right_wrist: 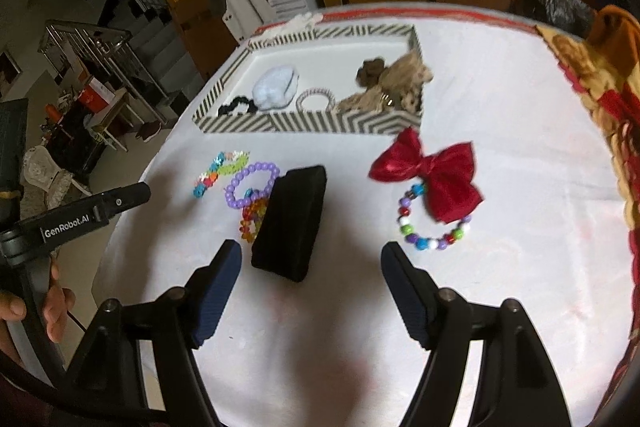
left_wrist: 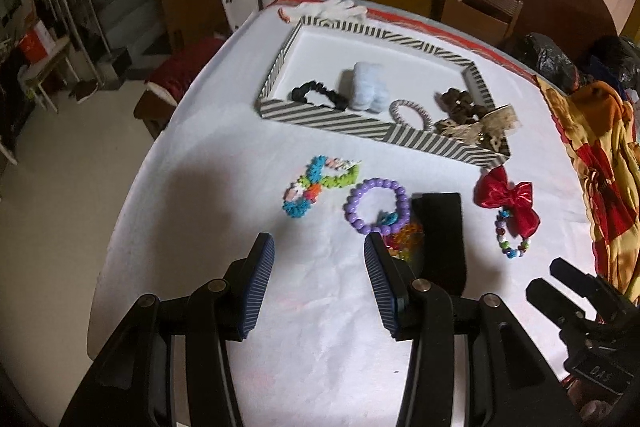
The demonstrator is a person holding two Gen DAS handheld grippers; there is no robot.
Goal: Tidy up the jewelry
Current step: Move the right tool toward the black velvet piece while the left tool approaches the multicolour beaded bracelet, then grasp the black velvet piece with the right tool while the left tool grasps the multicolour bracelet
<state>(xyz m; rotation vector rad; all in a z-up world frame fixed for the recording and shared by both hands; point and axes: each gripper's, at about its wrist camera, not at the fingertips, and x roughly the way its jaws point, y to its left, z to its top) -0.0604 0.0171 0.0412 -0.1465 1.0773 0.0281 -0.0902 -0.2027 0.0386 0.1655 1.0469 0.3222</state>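
A striped tray at the back of the white table holds several hair ties and scrunchies. In front of it lie a multicoloured flower bracelet, a purple bead bracelet, a black velvet stand, orange-red beads, a red bow and a mixed-colour bead bracelet. My left gripper hovers open just before the purple bracelet, holding nothing. My right gripper hangs open near the stand's front end, empty.
A patterned yellow-red cloth covers the table's right side. White gloves lie behind the tray. A wooden chair stands beyond the table. The other handheld gripper and a hand show at left.
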